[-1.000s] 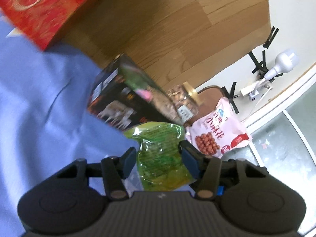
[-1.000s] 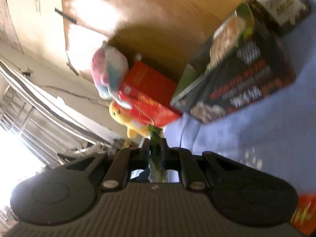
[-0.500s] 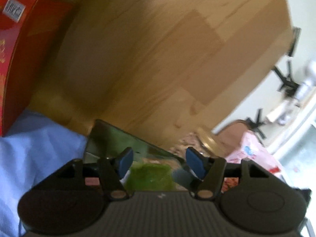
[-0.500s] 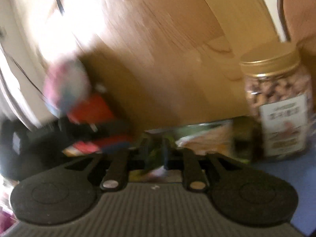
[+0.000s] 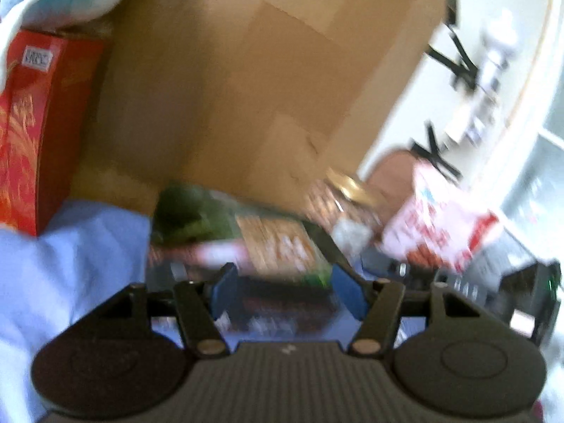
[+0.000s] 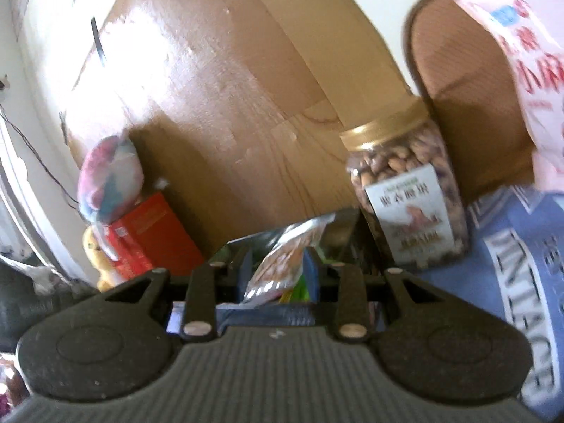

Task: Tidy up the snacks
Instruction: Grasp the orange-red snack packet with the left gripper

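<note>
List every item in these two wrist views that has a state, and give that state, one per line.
Left gripper: open, nothing between its fingers.
Right gripper: open, a snack pouch between the fingers.
Snack pouch: sealed, tilted, lying on the dark box.
Nut jar: upright, gold lid on.
Dark box: lying flat, blurred.
Pink snack bag: sealed, leaning upright.
Red box: standing, closed.

A home bedroom: a blue bedsheet (image 5: pixel 70 264) at lower left, a wooden headboard (image 6: pixel 218 98) filling the centre, a plush toy (image 6: pixel 109 176) at left, and a nut jar (image 6: pixel 405 190) at right.
</note>
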